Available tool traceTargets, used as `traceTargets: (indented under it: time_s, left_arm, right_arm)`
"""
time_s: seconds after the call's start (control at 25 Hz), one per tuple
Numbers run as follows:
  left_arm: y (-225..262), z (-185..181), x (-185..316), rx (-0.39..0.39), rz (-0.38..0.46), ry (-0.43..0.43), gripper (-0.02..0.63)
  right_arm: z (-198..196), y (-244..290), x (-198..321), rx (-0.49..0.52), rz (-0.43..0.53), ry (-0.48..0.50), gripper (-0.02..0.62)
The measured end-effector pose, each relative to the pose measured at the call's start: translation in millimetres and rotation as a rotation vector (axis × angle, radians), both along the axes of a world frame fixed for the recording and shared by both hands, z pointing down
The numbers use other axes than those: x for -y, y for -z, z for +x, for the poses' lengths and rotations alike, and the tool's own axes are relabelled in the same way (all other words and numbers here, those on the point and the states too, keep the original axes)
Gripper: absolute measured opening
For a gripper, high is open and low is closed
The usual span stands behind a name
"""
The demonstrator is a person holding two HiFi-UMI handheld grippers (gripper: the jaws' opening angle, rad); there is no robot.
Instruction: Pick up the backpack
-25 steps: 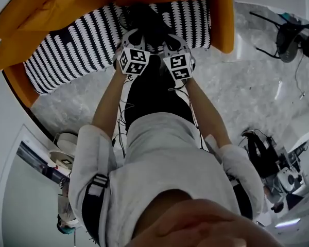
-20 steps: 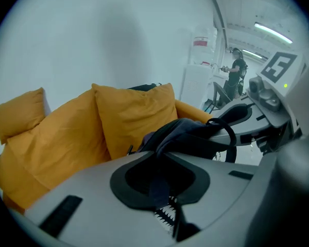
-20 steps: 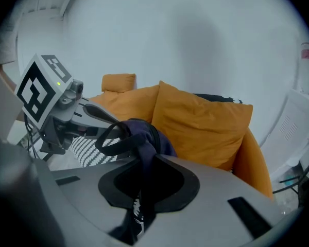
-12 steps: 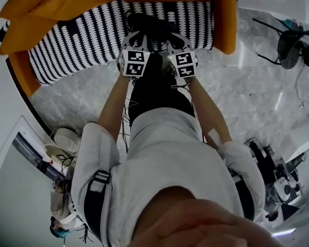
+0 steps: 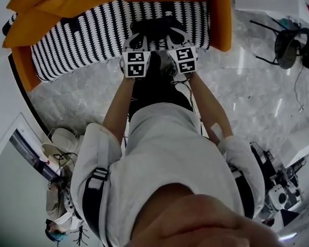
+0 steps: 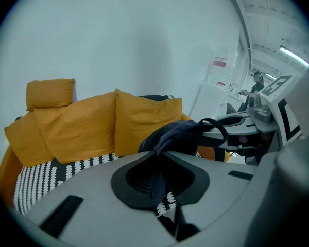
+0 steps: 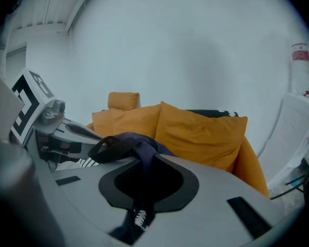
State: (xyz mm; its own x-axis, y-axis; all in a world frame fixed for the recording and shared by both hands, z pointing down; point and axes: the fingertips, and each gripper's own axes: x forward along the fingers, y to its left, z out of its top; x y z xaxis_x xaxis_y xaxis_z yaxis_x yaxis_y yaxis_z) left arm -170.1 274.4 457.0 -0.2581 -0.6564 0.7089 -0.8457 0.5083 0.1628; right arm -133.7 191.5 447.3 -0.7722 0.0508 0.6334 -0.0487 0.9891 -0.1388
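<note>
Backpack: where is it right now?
In the head view the dark backpack is at top centre, at the striped sofa seat, gripped by the left gripper and the right gripper.

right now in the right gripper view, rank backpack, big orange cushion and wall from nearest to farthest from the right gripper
1. backpack, pinched in the right gripper
2. cushion, behind it, to the right
3. wall, at the very back
</note>
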Motion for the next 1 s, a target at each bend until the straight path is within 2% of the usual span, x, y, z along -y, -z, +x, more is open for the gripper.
traceTargets:
  time_s: [0.2, 0.44, 0.68, 1.0]
  left_arm:
    - [39.9, 5.0, 3.2, 0.07, 0.058, 0.044, 0.038]
    - [104.3, 5.4, 3.4, 0.169, 0.148, 0.107, 0.038]
    - [161.1, 14.0, 2.9, 0.237, 0.211, 0.134, 0.037]
    - [226.2, 33.8, 7.9, 0.319, 0.294, 0.183, 0.038]
  right_arm:
    - [11.4, 41.3, 1.2, 0.06, -0.02, 0.008, 0.063]
    - [13.5, 104.2, 0.2, 0.174, 0.004, -0.004, 0.063]
    - [18.2, 161.5, 3.6, 0.286, 0.057, -0.005, 0.061]
    - [37.5, 227.2, 11.7, 0.377, 0.116, -0.03, 0.06]
